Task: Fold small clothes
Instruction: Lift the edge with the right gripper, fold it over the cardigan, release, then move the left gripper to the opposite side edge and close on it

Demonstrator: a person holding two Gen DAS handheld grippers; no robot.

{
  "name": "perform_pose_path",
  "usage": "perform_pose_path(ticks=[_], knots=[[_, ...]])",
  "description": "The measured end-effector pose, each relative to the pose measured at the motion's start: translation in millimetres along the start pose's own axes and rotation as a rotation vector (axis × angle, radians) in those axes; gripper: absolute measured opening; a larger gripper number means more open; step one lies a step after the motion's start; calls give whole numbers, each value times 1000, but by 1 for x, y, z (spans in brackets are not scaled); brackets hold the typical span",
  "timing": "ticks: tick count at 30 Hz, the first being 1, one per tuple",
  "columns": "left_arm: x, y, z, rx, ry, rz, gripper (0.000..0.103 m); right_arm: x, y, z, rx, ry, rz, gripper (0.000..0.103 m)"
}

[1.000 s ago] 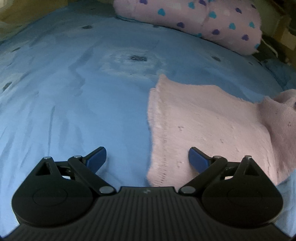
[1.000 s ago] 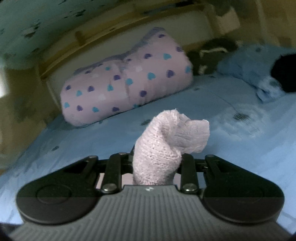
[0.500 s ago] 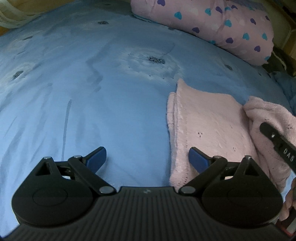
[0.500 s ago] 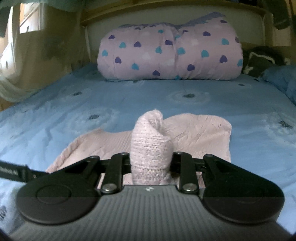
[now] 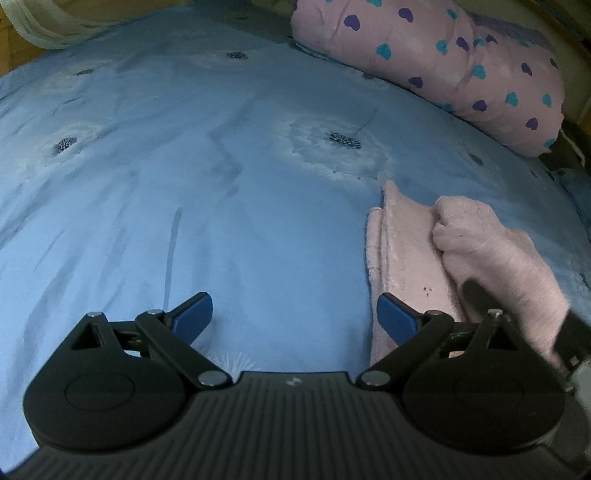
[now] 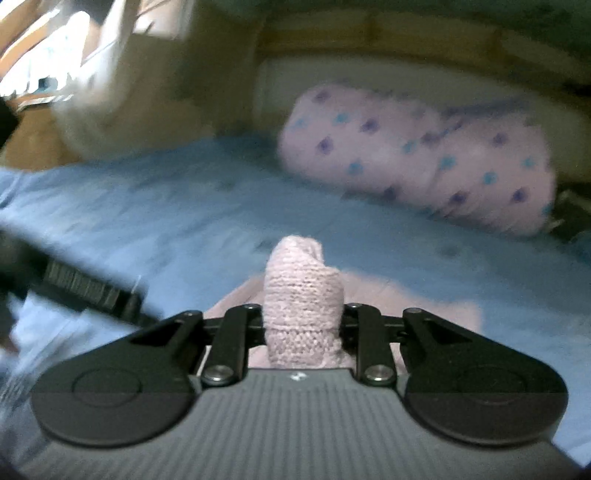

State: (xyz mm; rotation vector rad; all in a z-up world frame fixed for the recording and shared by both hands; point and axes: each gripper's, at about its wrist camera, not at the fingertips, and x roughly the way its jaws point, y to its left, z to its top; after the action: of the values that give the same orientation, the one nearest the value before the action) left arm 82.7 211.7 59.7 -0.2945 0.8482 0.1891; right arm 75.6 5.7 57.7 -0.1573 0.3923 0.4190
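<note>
A pale pink knit garment lies partly folded on the blue bedsheet, at the right of the left wrist view. Its right side is bunched and lifted over the flat part. My right gripper is shut on a bunched fold of this garment, its jaws still closing in on the cloth that stands up between them. In the left wrist view, one of its dark fingers shows under the lifted cloth. My left gripper is open and empty, low over the sheet, its right pad at the garment's left edge.
A pink pillow with blue and purple hearts lies at the head of the bed, also in the right wrist view. A pale curtain hangs at the far left. Dark items sit beside the pillow.
My right gripper has carried the garment's right side leftward over the flat part, so the visible flat area has narrowed. The right view has rolled and blurred. The left gripper has shifted slightly and stays open.
</note>
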Motion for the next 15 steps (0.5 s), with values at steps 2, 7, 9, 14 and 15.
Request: perform_pose_path(ticks=[2,7,9,14,15], knots=[[0,1,1,-3,-1,-2,98,4,3,-12,17,33,24,26],[-3,0,0,-9,-19,-28,98,-5,-4,-12,77,36,80,44],[-6,-2,0,-13,-28,-52,98,-10,-8,-10,114,44,120,49],[-13,-14,-1,-9,-64,-128,98,-33,-15,-9,119,54,169,50],[-14,-18,0,-5,-73,-141,98,-40,-18,-9,124,55,182,50]])
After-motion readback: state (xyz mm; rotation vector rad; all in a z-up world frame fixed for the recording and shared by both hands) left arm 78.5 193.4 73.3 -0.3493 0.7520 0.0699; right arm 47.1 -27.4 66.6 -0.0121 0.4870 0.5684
